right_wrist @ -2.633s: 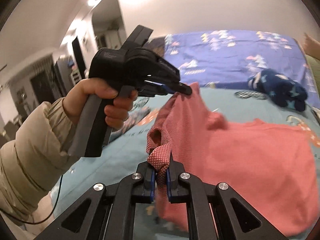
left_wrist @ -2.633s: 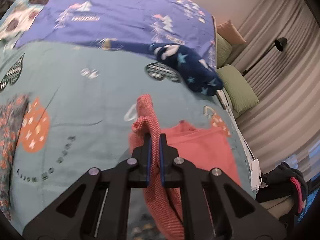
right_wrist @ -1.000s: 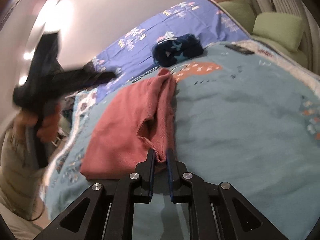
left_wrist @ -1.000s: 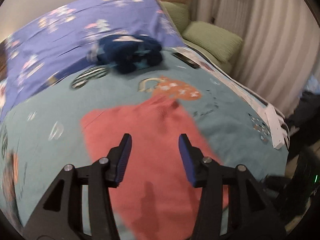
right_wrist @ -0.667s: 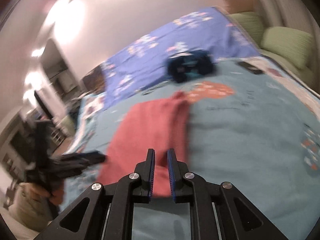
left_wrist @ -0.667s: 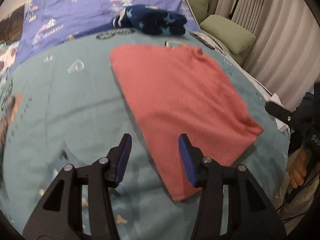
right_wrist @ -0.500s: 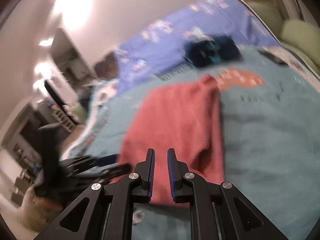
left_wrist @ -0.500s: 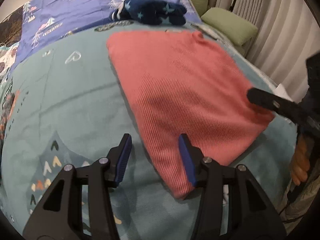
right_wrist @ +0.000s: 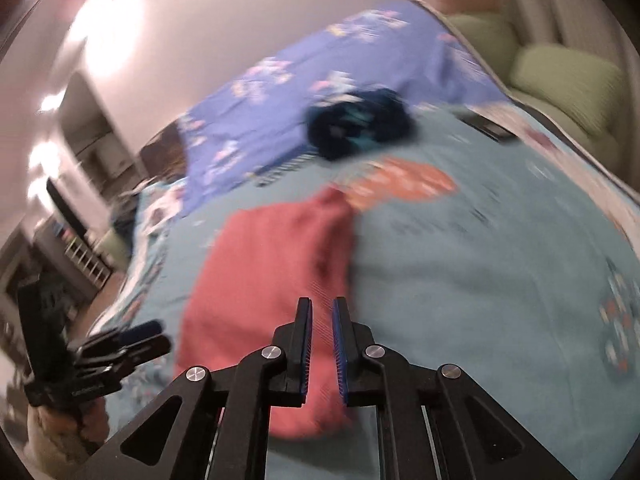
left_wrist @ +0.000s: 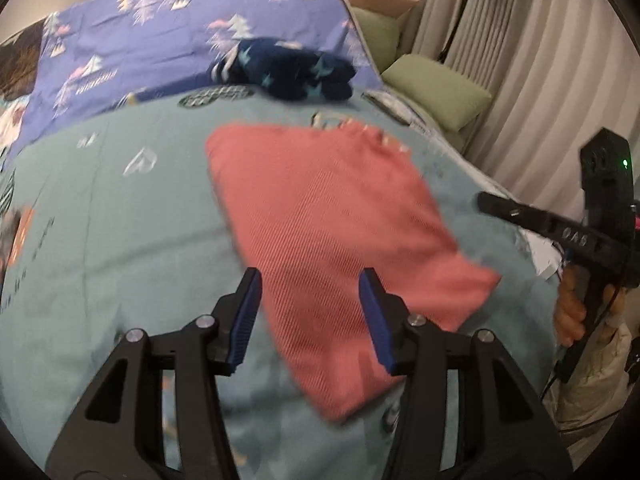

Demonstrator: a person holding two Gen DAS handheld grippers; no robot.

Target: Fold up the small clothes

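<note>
Left wrist view is showing the red knit garment [left_wrist: 336, 240] lying folded and flat on the teal bedspread [left_wrist: 120, 240], with the left tongs [left_wrist: 310, 316] hovering apart and empty over its near edge. Right tongs [right_wrist: 322, 340] are sitting nearly together, gripping nothing, above the garment's near end, a navy starred bundle [left_wrist: 288, 68] lying well beyond. For a neat next fold, both tongs should probably be pinching matching corners evenly

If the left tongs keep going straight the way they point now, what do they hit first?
Most likely the folded red knit garment lying on the teal bedspread: it fills the space between the open left tongs. Depth is hard to judge.
</note>
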